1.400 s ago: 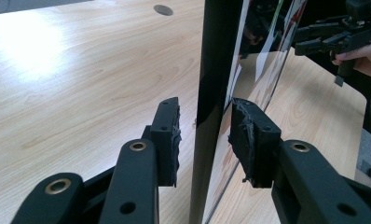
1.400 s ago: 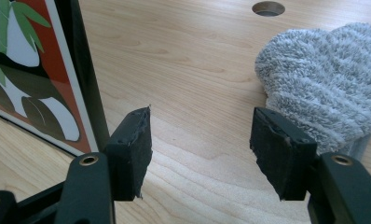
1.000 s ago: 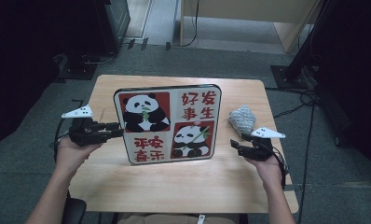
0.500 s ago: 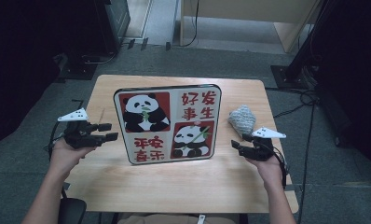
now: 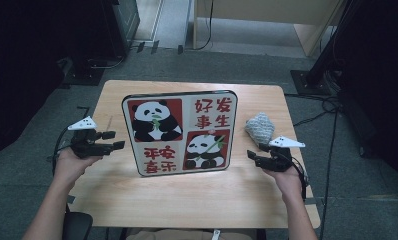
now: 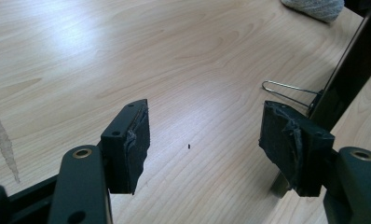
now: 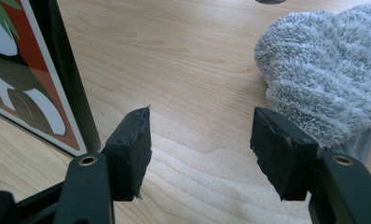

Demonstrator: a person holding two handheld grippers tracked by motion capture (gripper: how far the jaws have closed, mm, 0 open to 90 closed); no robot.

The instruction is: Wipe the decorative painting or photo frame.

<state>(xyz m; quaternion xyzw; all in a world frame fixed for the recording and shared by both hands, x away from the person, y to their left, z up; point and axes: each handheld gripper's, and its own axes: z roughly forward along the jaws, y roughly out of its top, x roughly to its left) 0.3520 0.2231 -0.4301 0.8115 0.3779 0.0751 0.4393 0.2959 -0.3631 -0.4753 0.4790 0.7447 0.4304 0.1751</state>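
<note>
At the table's [image 5: 137, 200] middle stands one rectangular panda board [image 5: 180, 132], glossy, black-rimmed, with round corners. Left of the board, your left gripper [image 5: 118, 140] has just been opening, jaws wide and empty; one wire clip [image 6: 286, 91] lies at the board's foot. Right of the board, your right gripper [image 5: 250, 157] gapes empty beside one fluffy grey cloth [image 5: 260, 127].

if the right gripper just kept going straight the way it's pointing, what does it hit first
Probably the grey fluffy cloth. The right gripper has open, empty jaws, and the cloth lies just ahead beyond its right-hand jaw, with bare table ahead of the gap. The framed panda picture stands off to the left. Depth is hard to judge.
</note>
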